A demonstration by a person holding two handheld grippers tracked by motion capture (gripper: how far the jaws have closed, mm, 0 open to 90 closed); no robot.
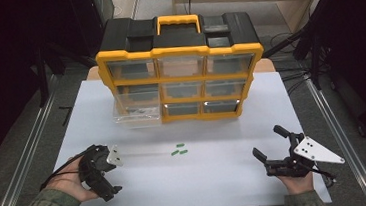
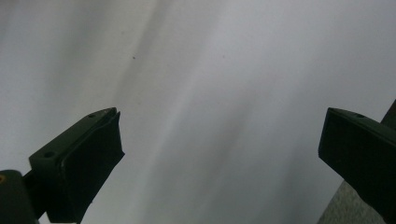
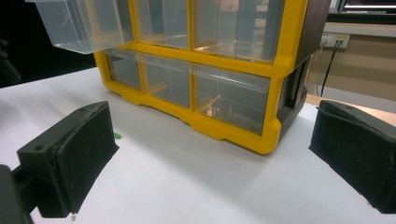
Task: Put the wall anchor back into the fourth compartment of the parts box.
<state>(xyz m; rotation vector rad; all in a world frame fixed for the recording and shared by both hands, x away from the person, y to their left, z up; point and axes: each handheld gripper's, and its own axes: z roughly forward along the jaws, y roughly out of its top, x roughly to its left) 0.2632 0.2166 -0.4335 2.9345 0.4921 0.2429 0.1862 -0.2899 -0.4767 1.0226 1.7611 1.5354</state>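
Left claw: I have the left claw [image 1: 108, 177] low over the near left part of the desk [image 1: 217, 175], held in a hand [image 1: 69, 179] that comes in from the bottom edge. Its jaws stand wide apart with nothing between them; in the left gripper view I see bare white desk [image 2: 210, 93] beyond the two black pads [image 2: 88, 158].

Right claw: My right claw [image 1: 269, 144] sits over the near right part of the desk, jaws spread wide and empty, its grey three-cornered plate [image 1: 318, 151] on top. In the right gripper view it faces the lower right corner of the organiser [image 3: 261, 135].

Green pieces: Three small green pieces [image 1: 179, 150] lie on the desk between the two claws, nearer the left one, well apart from both and in front of the organiser. A bit of green [image 3: 118, 136] peeks out beside the left pad in the right gripper view.

Organiser: A yellow and black drawer organiser [image 1: 180, 68] stands upright at the far side of the desk, with three rows of three clear drawers and a yellow handle [image 1: 178, 23] on top.

Open drawer: One clear drawer [image 1: 136, 112] on the left column is pulled out toward me; I cannot tell what lies in it.
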